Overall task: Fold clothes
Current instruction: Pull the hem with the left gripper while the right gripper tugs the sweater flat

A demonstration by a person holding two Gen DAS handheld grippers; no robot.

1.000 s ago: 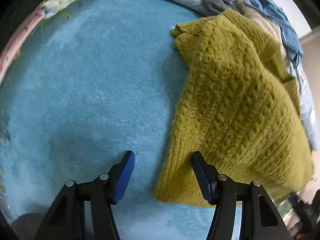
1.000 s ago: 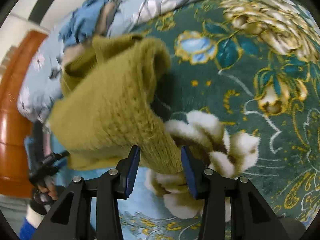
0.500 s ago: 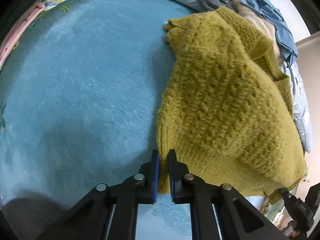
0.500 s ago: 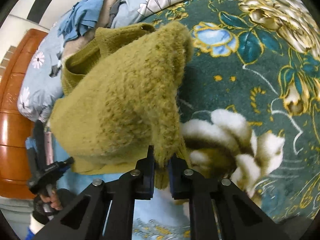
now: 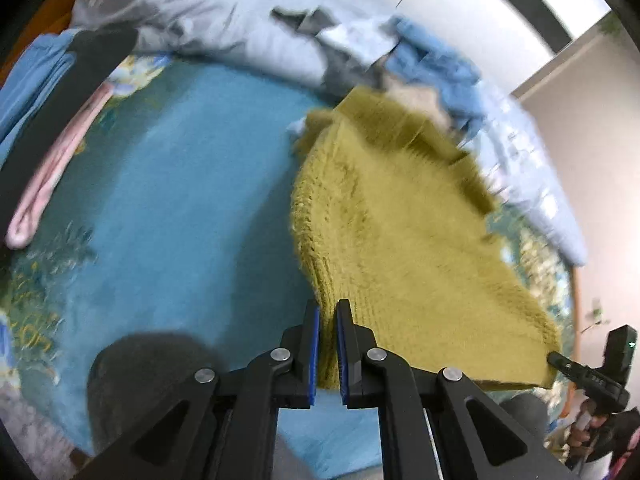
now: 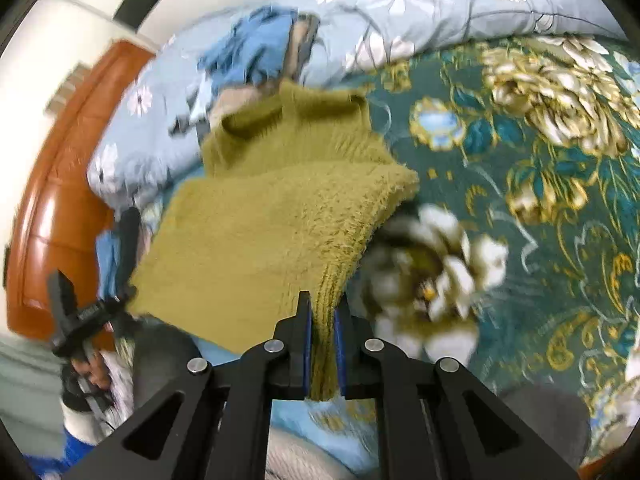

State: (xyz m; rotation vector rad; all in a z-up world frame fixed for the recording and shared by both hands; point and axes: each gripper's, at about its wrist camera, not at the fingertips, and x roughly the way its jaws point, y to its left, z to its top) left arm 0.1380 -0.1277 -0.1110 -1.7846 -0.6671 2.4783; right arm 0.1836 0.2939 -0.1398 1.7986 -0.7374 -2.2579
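Note:
A fuzzy mustard-yellow knit sweater (image 5: 404, 232) is stretched between both grippers, its near hem lifted off the bed. My left gripper (image 5: 327, 354) is shut on the hem's left corner. My right gripper (image 6: 321, 350) is shut on the hem's right corner, and the sweater (image 6: 276, 224) runs away from it to its collar at the far end. In the left wrist view the right gripper (image 5: 592, 376) shows at the lower right edge, in a person's hand. In the right wrist view the left gripper (image 6: 80, 312) shows at the lower left, also hand-held.
The bed carries a teal blanket (image 5: 172, 200) with a gold and white floral pattern (image 6: 552, 92). A pale blue flowered quilt (image 6: 420, 8) and a pile of blue and grey clothes (image 5: 420, 56) lie at the far end. A pink garment (image 5: 52, 172) lies at left; a wooden headboard (image 6: 52, 200) stands at left.
Both grippers closed on the sweater's hem corners about half a second ago. Since then they have lifted the hem and pulled it taut, and both views have tilted up toward the quilt.

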